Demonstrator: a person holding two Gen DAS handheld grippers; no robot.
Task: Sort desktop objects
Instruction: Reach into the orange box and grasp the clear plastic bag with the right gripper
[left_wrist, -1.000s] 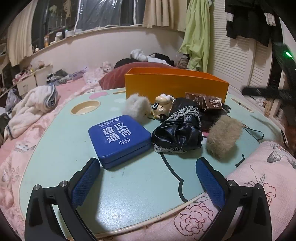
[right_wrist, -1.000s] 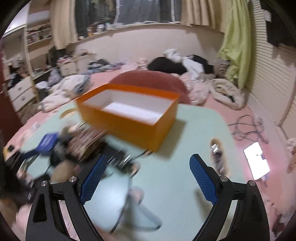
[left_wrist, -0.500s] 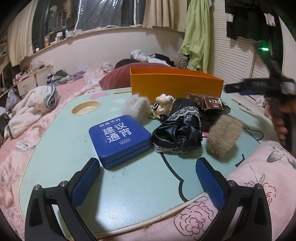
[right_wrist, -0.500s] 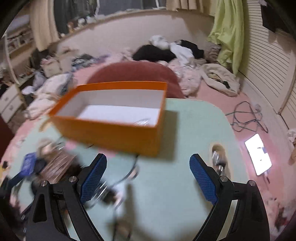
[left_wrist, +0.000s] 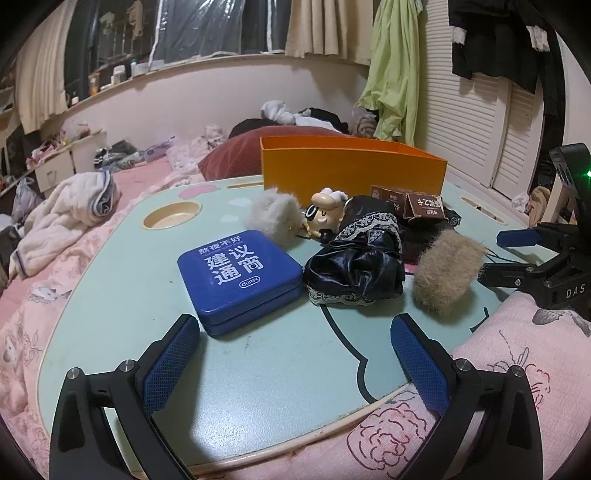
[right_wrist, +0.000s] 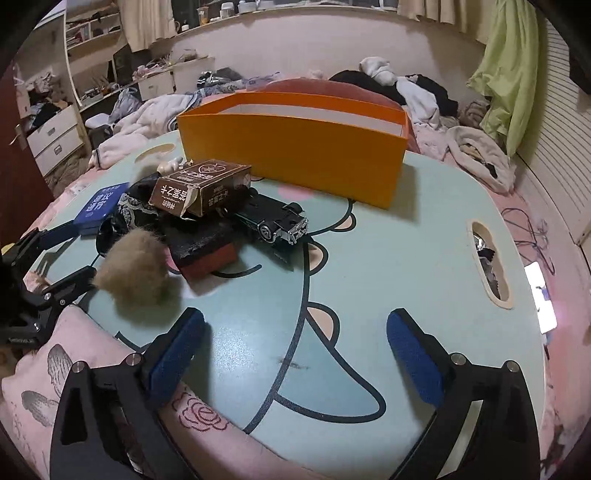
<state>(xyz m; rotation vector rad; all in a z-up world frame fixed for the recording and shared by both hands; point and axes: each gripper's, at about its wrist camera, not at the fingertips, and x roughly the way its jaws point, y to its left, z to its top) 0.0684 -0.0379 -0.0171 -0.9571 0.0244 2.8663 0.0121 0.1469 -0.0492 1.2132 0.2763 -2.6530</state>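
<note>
Both claws hover at the near edge of the pale green lap table (left_wrist: 122, 299), nothing in either! The left gripper (left_wrist: 295, 354) is spread wide, the blue tin (left_wrist: 238, 271) just beyond its left pad. Right of the tin sits the black lace-trimmed cloth (left_wrist: 358, 262), then the tan fur pom-pom (left_wrist: 447, 269); a grey fur pom-pom (left_wrist: 275, 216) and a sheep figurine (left_wrist: 327, 210) lie farther back. The right gripper (right_wrist: 295, 343) is wide too, empty table between its pads. Ahead on its left: a brown carton (right_wrist: 201, 186) on the pile, a black toy car (right_wrist: 273, 219) beside it. The orange box (right_wrist: 295, 147) stands open at the far side.
</note>
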